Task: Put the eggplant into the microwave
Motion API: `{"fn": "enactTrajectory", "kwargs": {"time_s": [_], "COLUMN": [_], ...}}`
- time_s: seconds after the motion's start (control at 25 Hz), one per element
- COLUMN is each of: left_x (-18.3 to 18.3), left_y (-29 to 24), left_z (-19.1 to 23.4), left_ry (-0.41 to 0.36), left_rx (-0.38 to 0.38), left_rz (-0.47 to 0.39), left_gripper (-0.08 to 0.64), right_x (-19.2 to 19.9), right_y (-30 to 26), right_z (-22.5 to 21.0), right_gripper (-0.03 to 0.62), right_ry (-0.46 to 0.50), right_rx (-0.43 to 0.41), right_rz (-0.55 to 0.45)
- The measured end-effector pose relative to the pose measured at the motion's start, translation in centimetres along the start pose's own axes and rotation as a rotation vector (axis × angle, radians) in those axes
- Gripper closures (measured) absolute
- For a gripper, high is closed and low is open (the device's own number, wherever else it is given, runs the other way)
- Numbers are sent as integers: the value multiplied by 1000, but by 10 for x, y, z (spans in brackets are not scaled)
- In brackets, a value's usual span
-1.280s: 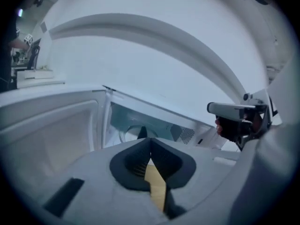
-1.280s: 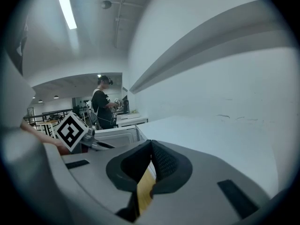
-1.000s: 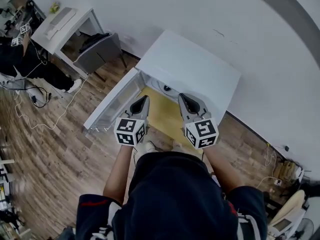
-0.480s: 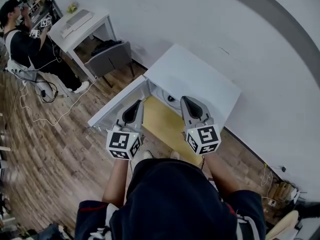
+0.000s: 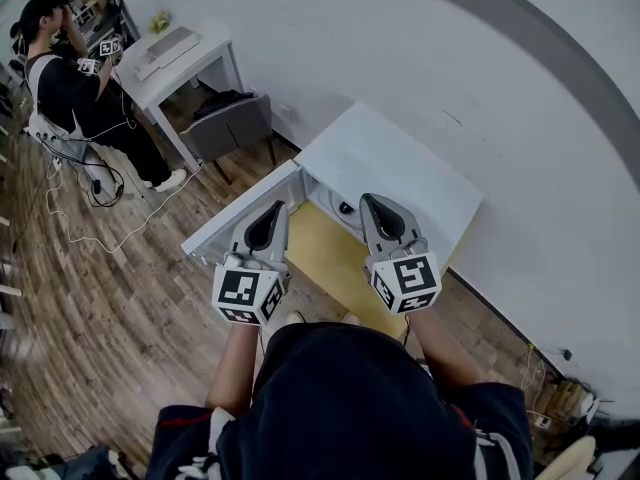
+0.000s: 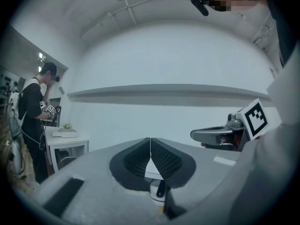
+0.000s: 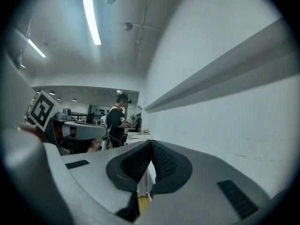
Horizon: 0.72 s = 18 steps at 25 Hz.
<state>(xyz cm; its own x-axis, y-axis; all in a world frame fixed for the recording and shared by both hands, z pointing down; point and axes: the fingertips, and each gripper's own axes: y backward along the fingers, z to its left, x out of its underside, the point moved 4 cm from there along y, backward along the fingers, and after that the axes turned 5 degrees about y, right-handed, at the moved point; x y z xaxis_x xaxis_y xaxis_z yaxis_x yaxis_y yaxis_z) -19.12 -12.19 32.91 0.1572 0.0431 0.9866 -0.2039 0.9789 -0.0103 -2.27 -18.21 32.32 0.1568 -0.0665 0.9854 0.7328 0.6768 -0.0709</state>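
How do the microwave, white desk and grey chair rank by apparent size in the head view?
Largest: microwave
Middle: white desk
Smallest: grey chair
Both last sit farther away, so real sizes stay unsure.

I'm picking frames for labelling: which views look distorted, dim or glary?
Head view: evenly lit and sharp, though the fisheye bends the grey wall band. Left gripper view: dim, bluish, ringed by a dark vignette. Right gripper view: same vignette; the long ceiling strip light is blown out.

The microwave [image 5: 395, 158] door [image 5: 235, 225] is standing wide open at the left, leaving its mouth free; the wall [image 5: 520, 118] is blocking behind it.
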Motion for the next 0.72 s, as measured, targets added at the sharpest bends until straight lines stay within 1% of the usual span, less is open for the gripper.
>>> {"fn": "enactTrajectory", "kwargs": {"time_s": [0.24, 0.72], "left_x": [-6, -7], "left_y": [3, 5], "left_z": [-1, -2], "left_ry": [-42, -39], "left_rx": [-35, -34], "left_rz": [-19, -20], "left_gripper": [543, 543], "right_x": [-1, -1], "right_y": [-4, -7], "right_z": [4, 5], "right_gripper": [580, 580], "right_ry": [-4, -3], "right_rx": [-23, -34], "right_rz": [-10, -14]}}
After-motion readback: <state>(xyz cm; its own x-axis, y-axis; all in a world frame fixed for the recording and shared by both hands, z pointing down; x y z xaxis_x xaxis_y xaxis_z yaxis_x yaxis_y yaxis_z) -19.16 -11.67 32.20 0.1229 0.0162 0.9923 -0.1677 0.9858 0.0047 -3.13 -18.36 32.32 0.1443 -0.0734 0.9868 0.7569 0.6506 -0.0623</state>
